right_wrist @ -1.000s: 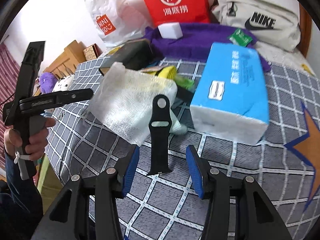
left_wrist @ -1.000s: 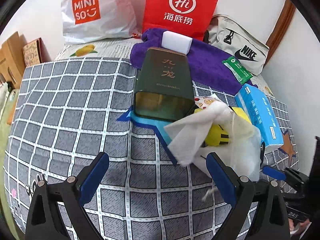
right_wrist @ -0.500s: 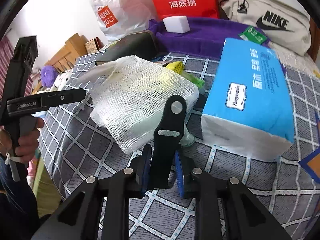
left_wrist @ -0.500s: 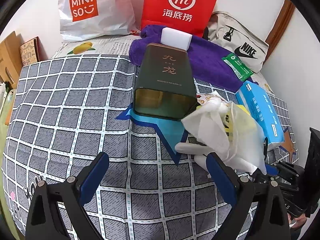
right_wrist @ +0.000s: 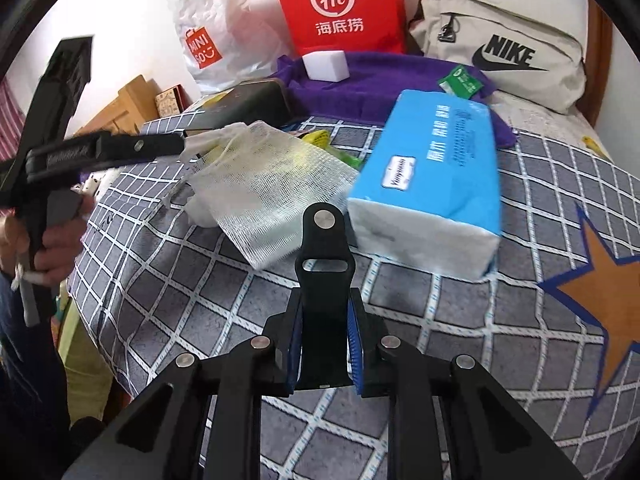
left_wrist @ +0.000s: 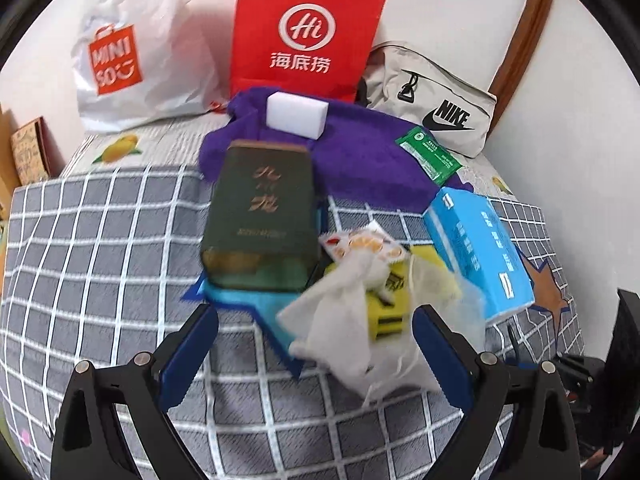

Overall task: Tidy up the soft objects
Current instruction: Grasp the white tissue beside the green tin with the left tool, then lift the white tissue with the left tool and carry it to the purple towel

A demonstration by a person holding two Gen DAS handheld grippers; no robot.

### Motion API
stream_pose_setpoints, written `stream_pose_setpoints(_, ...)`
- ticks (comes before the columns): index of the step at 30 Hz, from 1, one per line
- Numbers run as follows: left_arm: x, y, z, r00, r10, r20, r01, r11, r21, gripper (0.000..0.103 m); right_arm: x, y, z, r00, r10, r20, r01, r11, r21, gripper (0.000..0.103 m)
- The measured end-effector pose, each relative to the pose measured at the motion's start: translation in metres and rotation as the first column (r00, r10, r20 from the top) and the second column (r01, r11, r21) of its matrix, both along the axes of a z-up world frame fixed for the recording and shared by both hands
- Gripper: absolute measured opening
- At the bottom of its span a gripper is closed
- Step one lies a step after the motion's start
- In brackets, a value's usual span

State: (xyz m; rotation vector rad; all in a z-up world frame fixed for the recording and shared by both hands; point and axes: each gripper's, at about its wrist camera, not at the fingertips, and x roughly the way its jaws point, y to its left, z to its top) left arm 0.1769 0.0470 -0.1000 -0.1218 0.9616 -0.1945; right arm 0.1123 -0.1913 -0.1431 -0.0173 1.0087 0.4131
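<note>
My right gripper [right_wrist: 325, 306] is shut on a black watch strap [right_wrist: 323, 240], which sticks up and forward from its blue pads above the checked bed cover [right_wrist: 460, 320]. Just beyond it lies a white gauze cloth [right_wrist: 272, 184], next to a blue tissue pack [right_wrist: 436, 160]. In the left wrist view my left gripper [left_wrist: 314, 320] is open, and the gauze cloth [left_wrist: 344, 320] lies bunched just ahead of its fingers over a yellow object [left_wrist: 390, 314]. The right wrist view shows the left gripper from the side, its tip close to the gauze's corner.
A dark green tin [left_wrist: 260, 220] lies behind the gauze. Further back, a purple towel [left_wrist: 360, 152] carries a white sponge [left_wrist: 298, 114] and a green wipes packet [left_wrist: 430, 154]. A red paper bag [left_wrist: 308, 28], a white Miniso bag [left_wrist: 132, 64] and a beige Nike bag [left_wrist: 432, 100] line the wall.
My right gripper has closed on the black watch strap and raised it off the cover. My left gripper has drifted toward the pile, so the gauze now lies between its fingers.
</note>
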Motion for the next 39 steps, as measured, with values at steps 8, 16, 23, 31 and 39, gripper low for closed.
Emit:
stream_pose_setpoints(8, 0.021, -0.016, -0.009, 1.000, -0.008, 0.011, 0.008, 0.999, 0.050, 0.095, -0.003, -0.009, -0.001, 1.000, -0.024, -0.002, 0.024, 1.000, -0.006, 0.020)
stream_pose_setpoints(16, 0.030, -0.027, -0.024, 0.999, -0.029, -0.016, 0.030, 0.996, 0.089, 0.064, 0.000, -0.009, 0.000, 1.000, -0.025, -0.006, 0.025, 1.000, -0.004, 0.020)
stream_pose_setpoints(23, 0.026, -0.024, -0.022, 0.999, -0.050, -0.013, 0.051, 0.997, 0.056, 0.035, 0.001, -0.007, -0.002, 1.000, -0.024, -0.011, 0.024, 1.000, -0.008, 0.020)
stream_pose_setpoints(31, 0.012, -0.011, -0.010, 0.999, -0.046, 0.026, 0.045, 0.999, 0.028, 0.027, -0.004, -0.006, 0.001, 1.000, -0.022, 0.001, 0.022, 1.000, -0.009, 0.020)
stream_pose_setpoints(39, -0.001, -0.002, 0.004, 0.998, -0.027, 0.061, 0.026, 1.000, 0.018, 0.026, -0.013, -0.007, 0.018, 0.999, -0.027, 0.038, 0.027, 1.000, 0.003, 0.020)
